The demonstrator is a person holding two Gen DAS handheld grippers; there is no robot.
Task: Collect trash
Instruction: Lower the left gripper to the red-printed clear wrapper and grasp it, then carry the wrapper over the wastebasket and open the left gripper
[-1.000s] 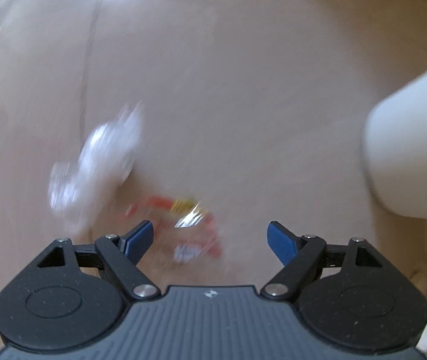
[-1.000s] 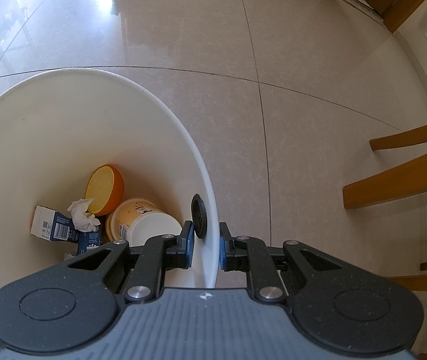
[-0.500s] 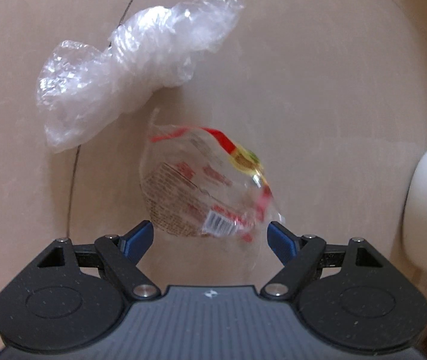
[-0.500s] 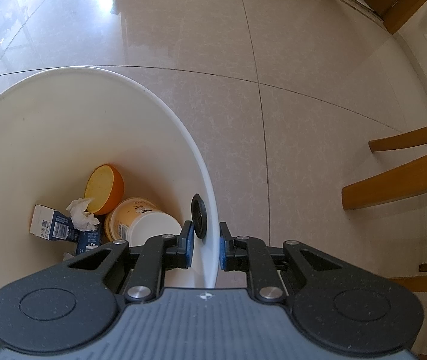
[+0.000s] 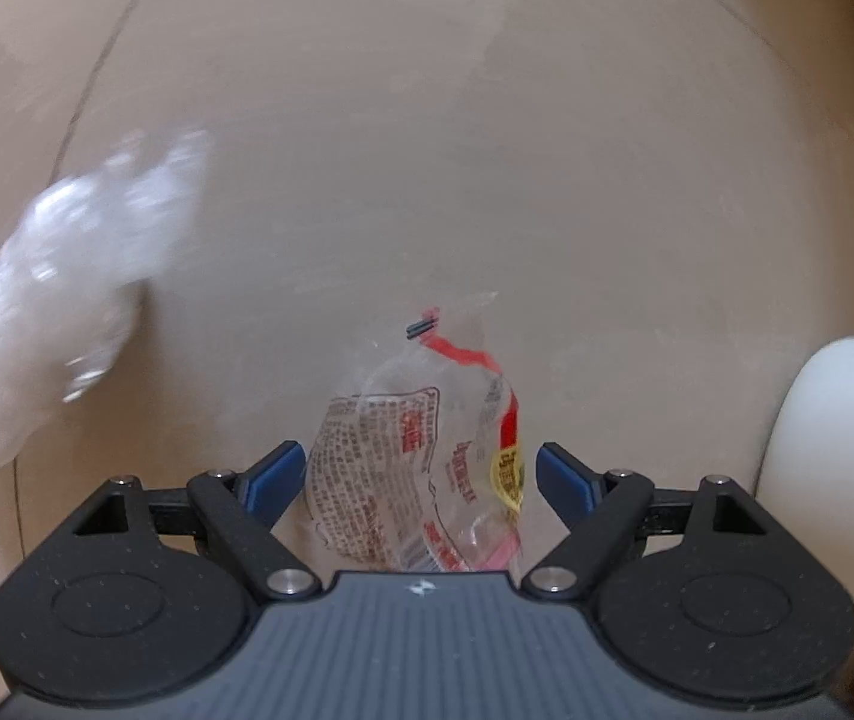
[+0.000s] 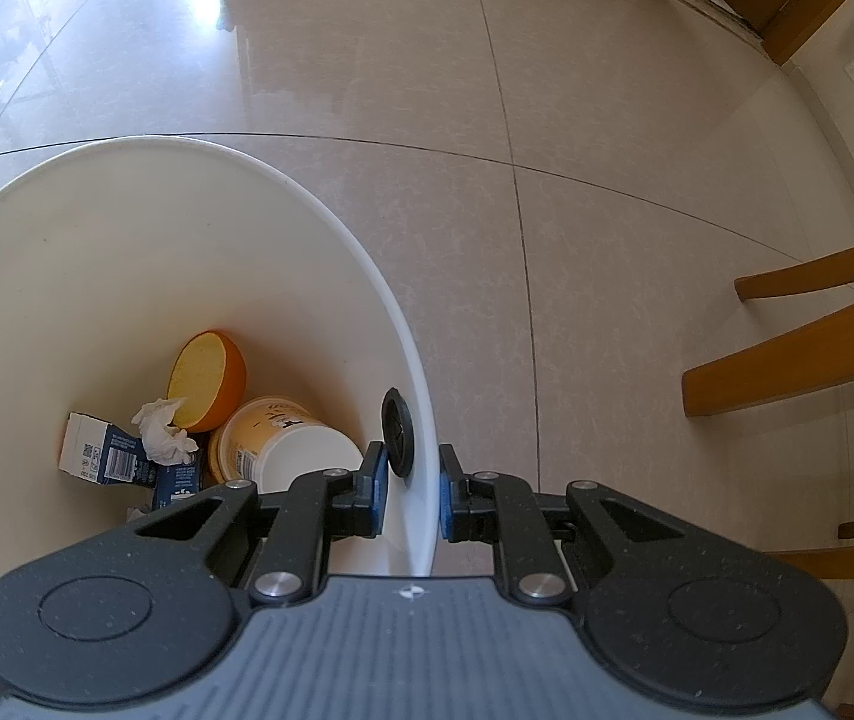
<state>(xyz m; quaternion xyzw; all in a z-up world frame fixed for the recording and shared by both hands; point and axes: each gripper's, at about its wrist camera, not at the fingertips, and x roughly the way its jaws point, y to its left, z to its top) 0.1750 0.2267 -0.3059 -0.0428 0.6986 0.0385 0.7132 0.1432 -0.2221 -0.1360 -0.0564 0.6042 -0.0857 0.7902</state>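
Left wrist view: left gripper (image 5: 420, 471) spread wide over the floor, nothing pinched; printed clear wrapper (image 5: 427, 462) lies between the blue fingers (image 5: 270, 474), untouched
Wrapper handling: likely light, crinkly, slippery; pinch the bunched middle
Nearby: crumpled clear film (image 5: 60, 300), blurred, well apart
Right wrist view: right gripper (image 6: 411, 495) clamped on white bin (image 6: 186, 150) rim; scraps inside

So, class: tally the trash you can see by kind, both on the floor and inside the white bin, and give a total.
Plastic wrappers and bags on the floor: 2, printed wrapper, clear bag
Cartons: 2
Cups: 1
Orange halves: 1
Tissues: 1
Total: 7
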